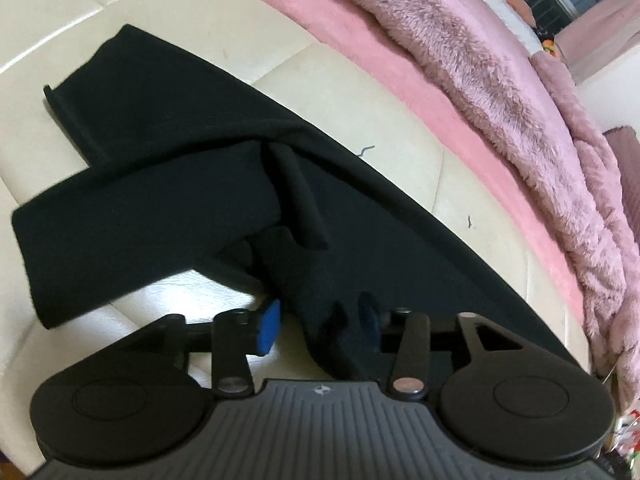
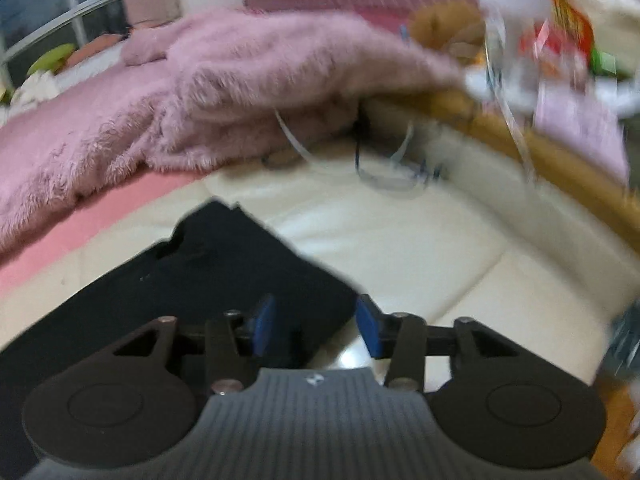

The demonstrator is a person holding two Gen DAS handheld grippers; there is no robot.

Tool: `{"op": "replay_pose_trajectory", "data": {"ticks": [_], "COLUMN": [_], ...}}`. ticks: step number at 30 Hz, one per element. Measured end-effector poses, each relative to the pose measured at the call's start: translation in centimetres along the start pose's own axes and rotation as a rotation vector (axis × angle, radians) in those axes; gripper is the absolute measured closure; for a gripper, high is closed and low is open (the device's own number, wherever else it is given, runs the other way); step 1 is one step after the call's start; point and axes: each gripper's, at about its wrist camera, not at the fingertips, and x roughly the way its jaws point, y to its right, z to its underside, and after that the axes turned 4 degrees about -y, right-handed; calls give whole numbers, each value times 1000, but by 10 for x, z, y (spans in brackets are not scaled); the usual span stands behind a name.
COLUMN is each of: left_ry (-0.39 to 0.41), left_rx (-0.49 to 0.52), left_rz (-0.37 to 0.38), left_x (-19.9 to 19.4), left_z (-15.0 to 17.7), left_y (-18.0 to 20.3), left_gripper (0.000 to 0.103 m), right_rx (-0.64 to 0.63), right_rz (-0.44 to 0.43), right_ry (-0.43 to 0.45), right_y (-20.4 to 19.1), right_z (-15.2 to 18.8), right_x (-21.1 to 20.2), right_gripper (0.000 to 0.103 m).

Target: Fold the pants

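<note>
In the left wrist view, black pants (image 1: pixel 168 184) lie on a cream cushion (image 1: pixel 248 52), one leg doubled over. The left claw (image 1: pixel 320 320) stands spread, a bunched fold of cloth between its blue pads (image 1: pixel 269 326). In the blurred right wrist view, the right claw (image 2: pixel 316 326) is spread around a corner of the pants (image 2: pixel 224 264), beside a pink fluffy blanket (image 2: pixel 224 92).

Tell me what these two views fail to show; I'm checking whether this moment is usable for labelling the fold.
- Left wrist: the left gripper has black pants cloth bunched between its fingers; the right blue pad is mostly covered, so the grip's firmness is unclear.
- Left wrist: the pants' near end is hidden behind the gripper body.
- Right wrist: motion blur smears the clutter at upper right beyond naming.
- Right wrist: the right gripper is open; the pants run off the left edge.
</note>
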Motion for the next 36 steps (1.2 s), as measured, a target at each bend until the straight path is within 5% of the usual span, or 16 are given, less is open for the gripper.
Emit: {"op": "replay_pose_trajectory", "data": {"ticks": [2, 5, 8, 15, 18, 21, 26, 31, 36], "left_ry": [-12, -25, -18, -17, 0, 35, 92, 93, 102], "left_rx": [7, 32, 48, 111, 131, 183, 326, 422, 393], "left_rz": [-4, -9, -5, 15, 35, 45, -39, -141, -178], "left_x": [0, -4, -10, -26, -30, -34, -34, -31, -38], "left_z": [-1, -2, -3, -10, -17, -26, -40, -45, -50], "left_y": [2, 6, 10, 20, 24, 30, 39, 34, 18], "left_gripper": [51, 51, 51, 50, 51, 49, 46, 45, 45], "right_rx": [-46, -105, -186, -162, -167, -114, -268, -528, -716], "right_rz": [3, -125, -229, -246, -157, -185, -213, -195, -229], "right_ry": [47, 62, 15, -70, -89, -79, -14, -65, -155], "right_y": [-4, -19, -50, -78, -74, -63, -61, -76, -86], "right_z": [-10, -28, -42, -51, -53, -60, -75, -91, -98], "right_x": [-9, -9, 14, 88, 110, 112, 97, 119, 142], "right_gripper": [61, 64, 84, 91, 103, 102, 63, 65, 66]}}
